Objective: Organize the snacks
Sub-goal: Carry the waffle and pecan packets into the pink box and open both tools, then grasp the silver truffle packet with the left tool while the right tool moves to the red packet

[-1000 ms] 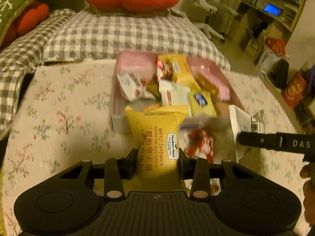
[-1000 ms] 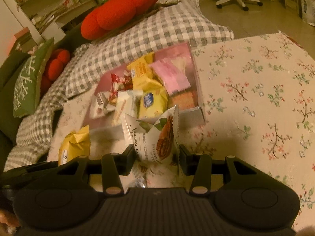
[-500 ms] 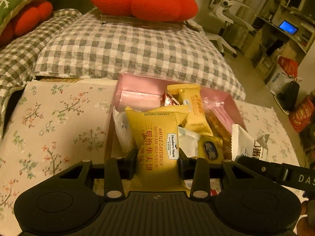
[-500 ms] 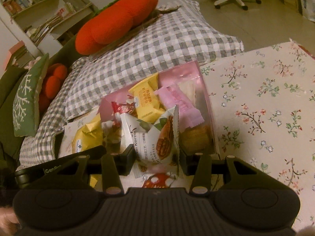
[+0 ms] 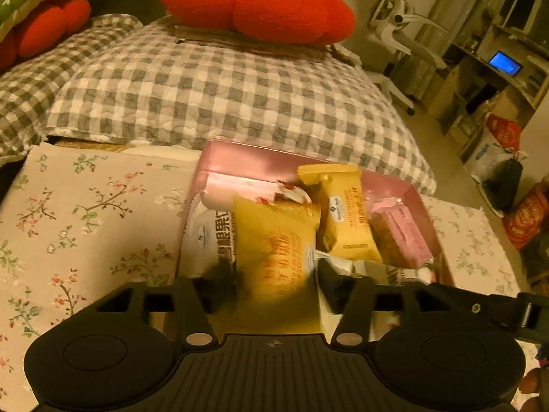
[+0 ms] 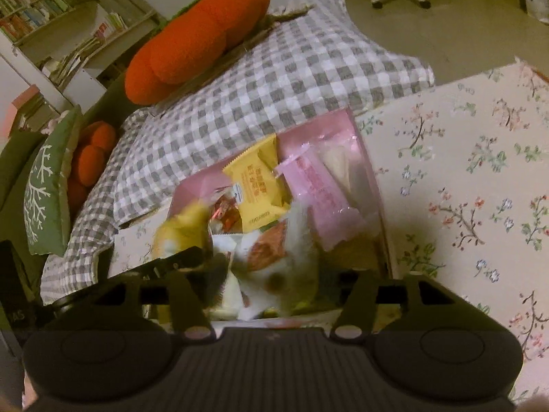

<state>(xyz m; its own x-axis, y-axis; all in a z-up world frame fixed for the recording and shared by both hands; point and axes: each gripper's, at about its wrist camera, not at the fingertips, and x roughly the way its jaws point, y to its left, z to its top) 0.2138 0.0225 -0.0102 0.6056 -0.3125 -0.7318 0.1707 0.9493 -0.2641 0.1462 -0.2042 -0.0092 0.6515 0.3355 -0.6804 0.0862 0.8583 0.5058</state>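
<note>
- My left fingers (image 5: 274,283) are opening; the yellow waffle packet (image 5: 278,257) sits blurred between them, no longer pressed by the pads, over the pink box (image 5: 240,161).
- My right fingers (image 6: 274,283) are opening too; the white nut-snack packet (image 6: 274,261) lies blurred between them, loose, at the box's near end.
- Ahead of both: a second yellow packet (image 5: 346,219) and a pink wrapped bar (image 5: 401,233) lie inside the box, on the floral bed cover (image 5: 85,213).

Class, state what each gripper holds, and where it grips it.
Nothing: both sets of jaws are opening, the yellow packet leaving the left gripper, the white packet the right gripper.
</note>
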